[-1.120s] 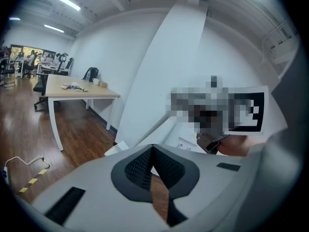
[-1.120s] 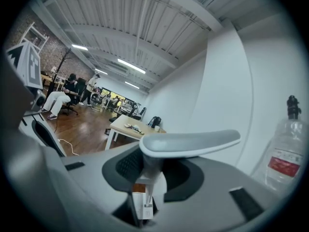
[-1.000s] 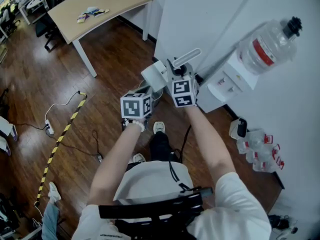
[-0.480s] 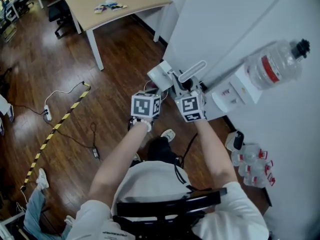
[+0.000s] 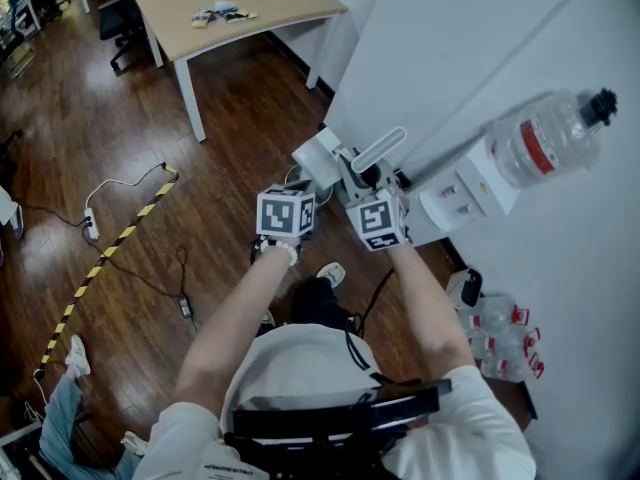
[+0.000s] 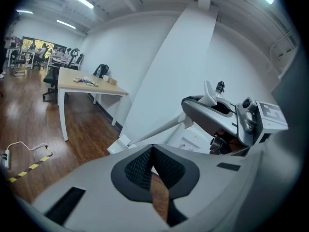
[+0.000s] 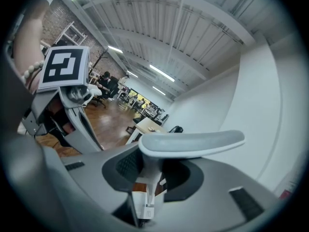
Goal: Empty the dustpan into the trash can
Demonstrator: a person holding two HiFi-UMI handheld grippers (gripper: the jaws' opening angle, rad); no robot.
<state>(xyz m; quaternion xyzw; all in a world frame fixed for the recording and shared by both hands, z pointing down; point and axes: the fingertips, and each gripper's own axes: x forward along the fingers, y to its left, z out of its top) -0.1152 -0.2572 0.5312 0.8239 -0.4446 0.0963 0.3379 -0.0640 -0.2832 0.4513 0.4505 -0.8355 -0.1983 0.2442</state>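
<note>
Office corner, wood floor (image 5: 130, 128) meeting white wall (image 5: 450, 48): dustpan (image 5: 318, 154) held up in front of the person
Right gripper (image 7: 150, 175) has its jaws clamped on the stem of the dustpan's handle (image 7: 191, 142), the grey grip bar lying crosswise just above the pads, and the white pan hangs out ahead of both marker cubes, close to the wall and just left of the water dispenser (image 5: 465, 188). Left gripper (image 6: 152, 151) is alongside, jaws together at the tips with nothing between them, only floor showing through the gap behind. A curved rim just under the pan is all that shows of the trash can (image 5: 297, 176), so whether the pan is squarely over it I cannot tell. Desk (image 5: 240, 3) stands well back
</note>
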